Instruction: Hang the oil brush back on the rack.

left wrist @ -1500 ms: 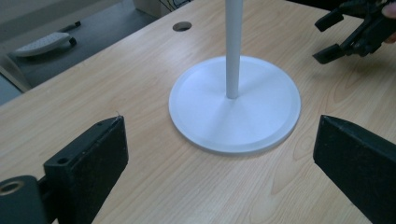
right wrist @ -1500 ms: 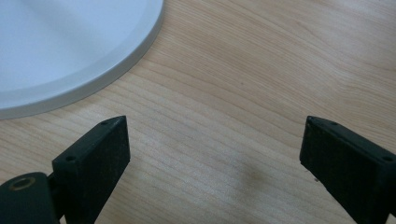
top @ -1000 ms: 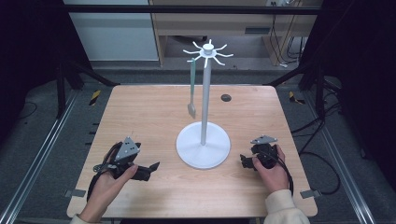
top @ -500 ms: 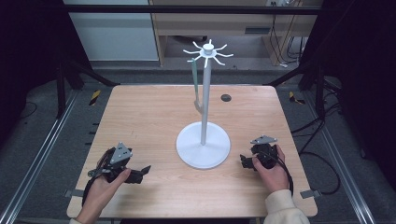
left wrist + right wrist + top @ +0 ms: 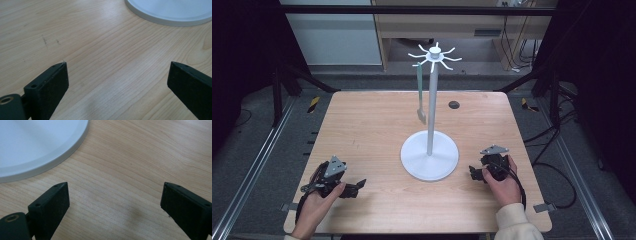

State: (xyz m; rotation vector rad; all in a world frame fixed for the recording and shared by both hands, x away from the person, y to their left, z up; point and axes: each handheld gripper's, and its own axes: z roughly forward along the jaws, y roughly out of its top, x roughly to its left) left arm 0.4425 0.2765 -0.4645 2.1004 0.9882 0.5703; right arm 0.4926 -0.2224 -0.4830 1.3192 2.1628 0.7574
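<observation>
The wooden table [image 5: 362, 130] carries a white hook stand [image 5: 430, 150] with a green spatula [image 5: 420, 95] hanging from one hook. Left gripper [image 5: 354, 187] and right gripper [image 5: 473, 172] rest wide open, empty. Bumping the stand's base could swing the spatula off.

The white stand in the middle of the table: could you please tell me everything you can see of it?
The white stand looks like matte plastic or painted metal. A broad round base sits flat on the wooden table, and a thin upright pole carries a small hub with short prongs fanning outward. A pale green utensil, seemingly a narrow spatula, hangs from one prong on the left. Both tools lie apart from the base: the left tool and the right tool.
</observation>
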